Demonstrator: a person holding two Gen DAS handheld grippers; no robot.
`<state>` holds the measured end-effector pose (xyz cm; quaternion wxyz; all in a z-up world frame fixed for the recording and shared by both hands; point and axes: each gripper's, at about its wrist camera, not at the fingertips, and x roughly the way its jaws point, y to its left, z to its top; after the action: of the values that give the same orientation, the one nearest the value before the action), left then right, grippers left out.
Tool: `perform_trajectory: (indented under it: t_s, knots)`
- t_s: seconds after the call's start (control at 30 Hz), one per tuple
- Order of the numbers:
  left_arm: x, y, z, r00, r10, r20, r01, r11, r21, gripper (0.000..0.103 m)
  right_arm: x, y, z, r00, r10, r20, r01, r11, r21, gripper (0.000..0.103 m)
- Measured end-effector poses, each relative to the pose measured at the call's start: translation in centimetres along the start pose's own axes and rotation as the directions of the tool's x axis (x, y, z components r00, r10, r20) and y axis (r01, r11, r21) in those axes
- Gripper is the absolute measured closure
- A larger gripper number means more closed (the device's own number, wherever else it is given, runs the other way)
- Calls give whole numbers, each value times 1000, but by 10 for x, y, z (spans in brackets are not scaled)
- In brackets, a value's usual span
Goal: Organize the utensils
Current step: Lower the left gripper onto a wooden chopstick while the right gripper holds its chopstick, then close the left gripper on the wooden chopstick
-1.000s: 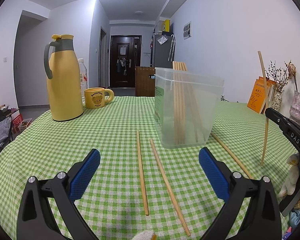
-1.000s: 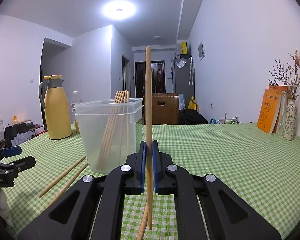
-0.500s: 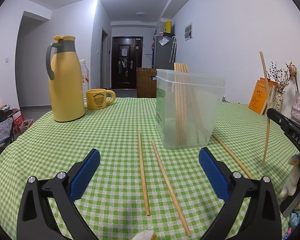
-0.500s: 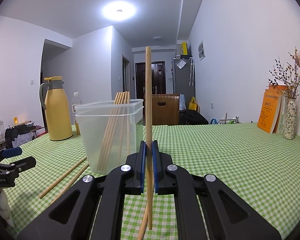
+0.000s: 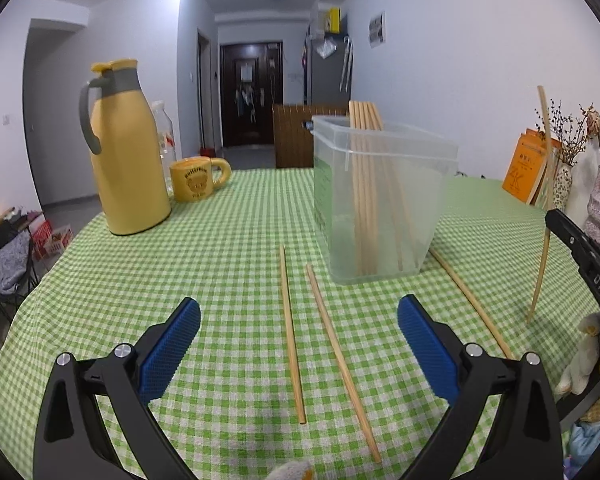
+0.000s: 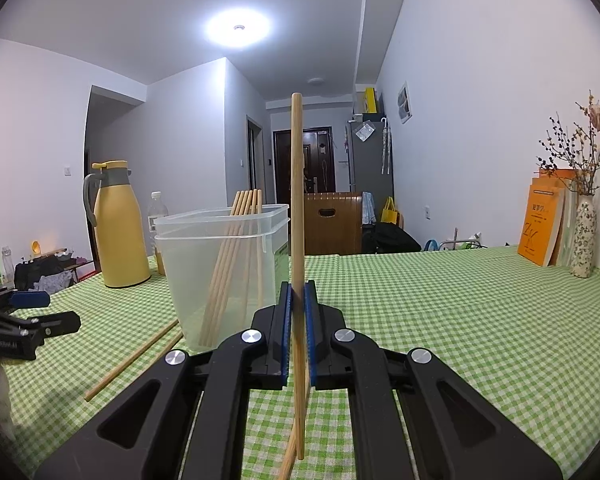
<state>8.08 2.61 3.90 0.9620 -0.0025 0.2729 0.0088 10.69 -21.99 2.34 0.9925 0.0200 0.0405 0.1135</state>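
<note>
The left gripper [image 5: 299,312] has tipped down a little. In its view the ceiling light has slipped off the top edge. The clear box [image 5: 384,200], the yellow jug [image 5: 130,160] and the dark door [image 5: 250,92] all sit a bit higher than before. The two loose sticks [image 5: 291,332] lying on the surface [image 5: 220,280] have gone up a tiny bit too. The held stick [image 5: 542,208] at the right edge now shows a bit more to the right.

The right gripper [image 6: 297,296] has tipped up a little. In its view the ceiling light [image 6: 238,28], the box and the jug sit a bit lower.
</note>
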Motion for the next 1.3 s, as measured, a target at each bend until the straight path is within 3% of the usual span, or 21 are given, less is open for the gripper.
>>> perform_trajectory:
  t_s: [0.13,0.3,0.37,0.43,0.6,0.77,0.9,1.03,1.3]
  knots:
    - [8,-1,14,996,12,-84,-10,1000,26,7,-2,1,0,1000,2,8,-2,1000,-1,96]
    - [27,-2,27,975,13,-224,-8,1000,26,8,-4,2,0,1000,7,18,-7,1000,-5,96]
    - [36,-1,30,962,14,-273,-9,1000,19,13,-5,2,0,1000,8,22,-8,1000,-4,96]
    - [46,1,33,947,9,-320,-6,1000,9,27,-6,1,1,1000,10,24,-10,1000,-4,96]
    - [74,4,37,895,-3,-447,-4,1000,-15,39,-8,1,0,999,16,33,-16,1000,-2,96]
    - [105,8,33,825,-18,-565,1,1000,-31,48,-9,-1,1,999,25,37,-25,1000,7,96]
    - [123,6,32,798,3,-602,-17,1000,-18,49,-10,-2,1,999,24,43,-25,1000,15,96]
    - [134,5,29,782,12,-624,-24,1000,-11,64,-10,-3,1,998,32,45,-33,999,23,96]
    - [154,0,24,752,46,-658,-42,999,21,77,-12,-4,1,998,40,51,-42,999,24,96]
